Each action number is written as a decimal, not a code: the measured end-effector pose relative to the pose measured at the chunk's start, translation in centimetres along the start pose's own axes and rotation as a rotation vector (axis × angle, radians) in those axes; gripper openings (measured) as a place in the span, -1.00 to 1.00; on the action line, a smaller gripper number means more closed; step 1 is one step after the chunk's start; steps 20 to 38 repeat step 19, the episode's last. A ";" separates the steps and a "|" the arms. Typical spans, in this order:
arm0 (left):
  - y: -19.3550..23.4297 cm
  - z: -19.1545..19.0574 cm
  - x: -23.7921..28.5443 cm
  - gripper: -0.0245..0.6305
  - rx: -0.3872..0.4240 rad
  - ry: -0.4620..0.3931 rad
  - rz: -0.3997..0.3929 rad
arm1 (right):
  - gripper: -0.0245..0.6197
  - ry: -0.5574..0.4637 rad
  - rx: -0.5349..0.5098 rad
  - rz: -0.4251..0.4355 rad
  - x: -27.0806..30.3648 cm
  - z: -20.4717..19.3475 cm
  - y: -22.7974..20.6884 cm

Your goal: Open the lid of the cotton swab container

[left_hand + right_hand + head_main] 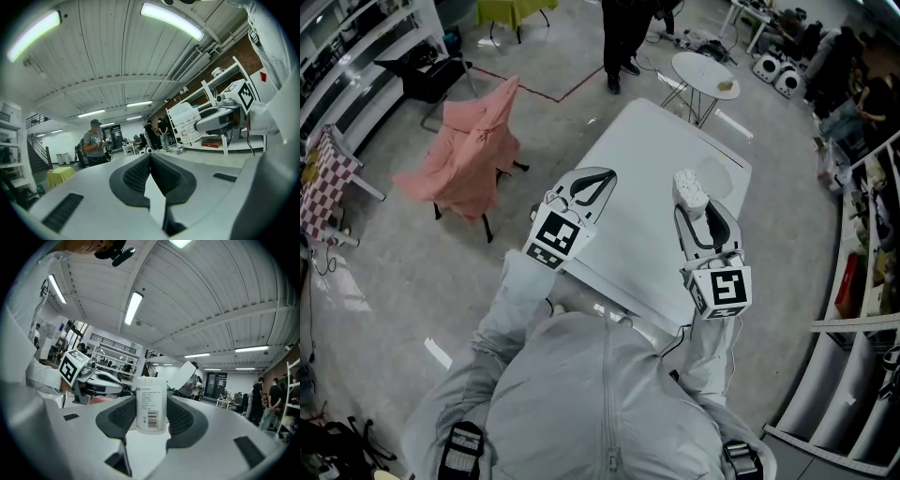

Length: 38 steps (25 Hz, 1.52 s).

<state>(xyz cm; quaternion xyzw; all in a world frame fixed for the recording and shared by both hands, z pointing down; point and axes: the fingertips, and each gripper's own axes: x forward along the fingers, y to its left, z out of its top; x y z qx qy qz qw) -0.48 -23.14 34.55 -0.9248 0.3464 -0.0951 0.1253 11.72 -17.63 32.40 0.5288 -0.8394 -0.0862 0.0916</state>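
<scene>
The cotton swab container (690,190) is a white cylinder with a printed barcode label (151,399). It stands upright between the pads of my right gripper (698,211), which is shut on its lower body (151,417). Its top end looks bumpy and white in the head view. I cannot tell how the lid sits. My left gripper (598,176) hangs to the left at about the same height, apart from the container. Its jaws are shut with nothing between them (150,161). Both grippers are held over the white table (647,141).
A chair draped in pink cloth (473,155) stands left of the table. A small round table (703,75) and a standing person (623,37) are beyond the far end. Shelving (862,281) runs along the right side.
</scene>
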 end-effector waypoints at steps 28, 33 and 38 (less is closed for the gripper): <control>0.4 -0.5 -0.2 -0.86 -0.003 0.004 -0.003 | -0.24 -0.003 -0.005 0.018 0.5 -0.2 0.7; 0.4 -0.5 -0.2 -0.86 -0.003 0.004 -0.003 | -0.24 -0.003 -0.005 0.018 0.5 -0.2 0.7; 0.4 -0.5 -0.2 -0.86 -0.003 0.004 -0.003 | -0.24 -0.003 -0.005 0.018 0.5 -0.2 0.7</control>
